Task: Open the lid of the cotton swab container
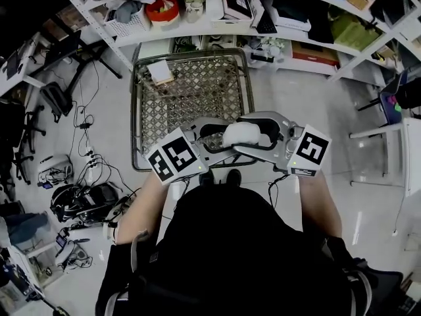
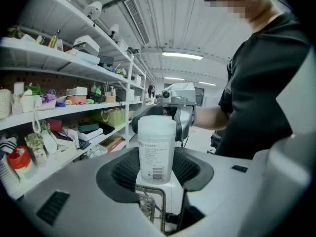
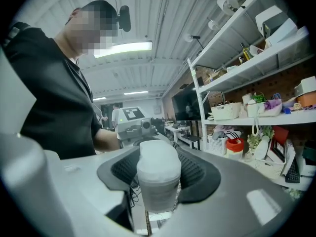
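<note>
The person wears a black short-sleeved shirt (image 1: 250, 242). The left gripper (image 1: 220, 135) and right gripper (image 1: 247, 135) are grey, each with a black-and-white marker cube (image 1: 176, 157) behind the jaws.

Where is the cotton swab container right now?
In the middle of the head view, the cotton swab container is up in the air between the left gripper and the right gripper, over the near part of the wire basket.

Frosted translucent plastic cotton swab container (image 2: 157, 149), smooth whitish plastic lid (image 3: 158, 157), metal wire basket (image 1: 197, 104), glossy pale floor (image 1: 368, 203)
</note>
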The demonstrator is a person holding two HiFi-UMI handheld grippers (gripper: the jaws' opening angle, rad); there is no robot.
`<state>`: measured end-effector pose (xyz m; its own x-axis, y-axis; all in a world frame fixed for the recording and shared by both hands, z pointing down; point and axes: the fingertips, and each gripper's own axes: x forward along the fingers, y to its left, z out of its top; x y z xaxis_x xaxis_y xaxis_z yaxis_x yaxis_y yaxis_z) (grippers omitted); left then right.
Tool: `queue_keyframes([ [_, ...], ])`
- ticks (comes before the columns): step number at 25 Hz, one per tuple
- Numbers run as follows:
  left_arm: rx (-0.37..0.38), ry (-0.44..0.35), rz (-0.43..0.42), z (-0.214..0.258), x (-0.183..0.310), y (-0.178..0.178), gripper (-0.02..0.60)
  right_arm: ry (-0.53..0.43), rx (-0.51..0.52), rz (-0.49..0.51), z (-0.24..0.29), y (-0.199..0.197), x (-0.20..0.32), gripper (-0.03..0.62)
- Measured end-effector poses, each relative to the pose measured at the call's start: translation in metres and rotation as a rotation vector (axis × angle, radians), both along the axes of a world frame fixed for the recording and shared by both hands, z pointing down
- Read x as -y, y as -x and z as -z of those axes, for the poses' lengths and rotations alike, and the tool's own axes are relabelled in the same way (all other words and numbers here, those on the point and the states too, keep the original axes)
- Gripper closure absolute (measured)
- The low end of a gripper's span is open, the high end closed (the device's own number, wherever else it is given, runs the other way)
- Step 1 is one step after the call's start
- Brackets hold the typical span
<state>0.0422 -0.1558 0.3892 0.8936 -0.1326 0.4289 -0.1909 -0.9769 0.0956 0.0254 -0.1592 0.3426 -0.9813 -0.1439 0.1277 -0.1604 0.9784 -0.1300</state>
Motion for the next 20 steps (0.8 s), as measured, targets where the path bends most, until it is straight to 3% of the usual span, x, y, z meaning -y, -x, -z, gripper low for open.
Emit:
queue_keyframes([
  [11, 0.08, 0.007, 0.025, -0.013, 0.013, -0.007, 0.387, -0.062, -0.05, -0.027, -0.009, -0.004, 0.011, 0.356],
  [16, 0.075, 0.047, 0.029, -0.021, 0.012, -0.008, 0.387, -0.068, -0.069, -0.048, -0.012, -0.003, 0.012, 0.356],
  [20, 0.02, 0.11, 0.046, -0.022, 0.014, -0.008, 0.387, -0.107, -0.096, -0.08, -0.009, -0.004, 0.015, 0.358],
])
